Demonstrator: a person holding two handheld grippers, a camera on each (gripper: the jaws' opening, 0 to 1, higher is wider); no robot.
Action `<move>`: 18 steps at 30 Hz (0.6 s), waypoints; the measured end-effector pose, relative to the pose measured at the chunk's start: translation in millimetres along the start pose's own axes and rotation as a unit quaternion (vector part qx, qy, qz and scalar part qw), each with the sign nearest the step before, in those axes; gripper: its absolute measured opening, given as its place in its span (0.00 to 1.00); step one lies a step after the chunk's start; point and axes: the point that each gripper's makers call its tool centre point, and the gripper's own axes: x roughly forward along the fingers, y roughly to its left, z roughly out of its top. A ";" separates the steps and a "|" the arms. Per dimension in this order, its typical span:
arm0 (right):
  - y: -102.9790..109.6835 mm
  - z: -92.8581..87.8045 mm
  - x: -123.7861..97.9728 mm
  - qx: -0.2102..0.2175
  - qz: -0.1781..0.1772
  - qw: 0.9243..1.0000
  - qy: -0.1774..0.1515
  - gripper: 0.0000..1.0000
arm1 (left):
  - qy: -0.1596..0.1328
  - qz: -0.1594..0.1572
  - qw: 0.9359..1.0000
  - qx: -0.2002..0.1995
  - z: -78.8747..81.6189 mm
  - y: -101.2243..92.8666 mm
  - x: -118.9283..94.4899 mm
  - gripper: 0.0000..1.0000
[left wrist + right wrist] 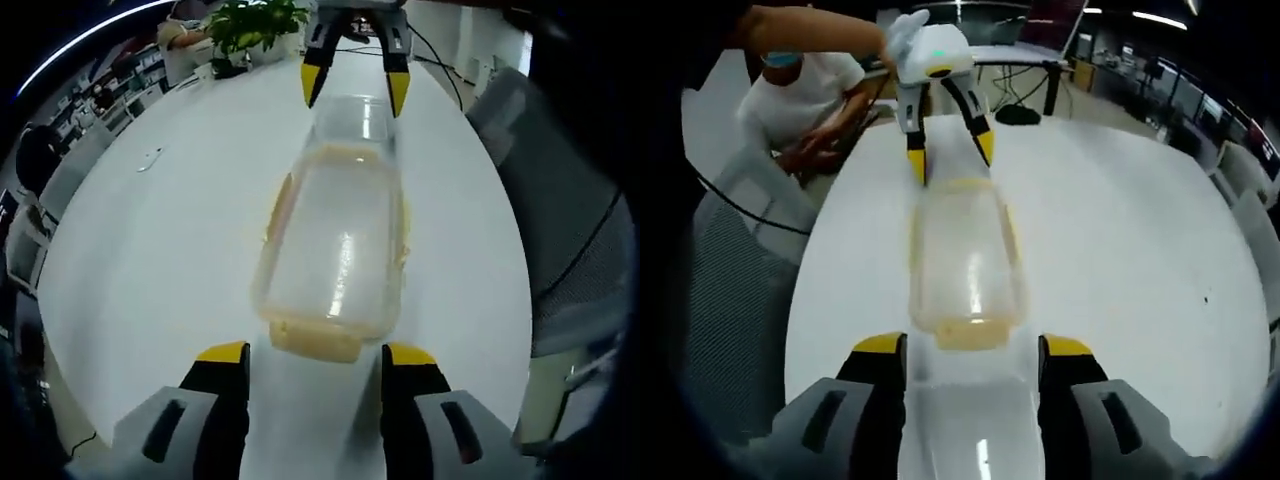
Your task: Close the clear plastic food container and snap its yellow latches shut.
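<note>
Clear plastic container (335,250) between two wide-open, empty hand-held grippers, left (315,365) and right (973,355).

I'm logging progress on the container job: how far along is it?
Done: the lid looks seated on the clear container. In hand: the left gripper and right gripper, jaws open, face its two ends. Left: the yellow end latch; its state is unclear.
</note>
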 end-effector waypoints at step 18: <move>3.9 -4.7 3.9 0.005 0.005 1.000 0.005 0.46 | 0.008 -0.057 0.998 0.025 0.6 -4.3 17.2 0.45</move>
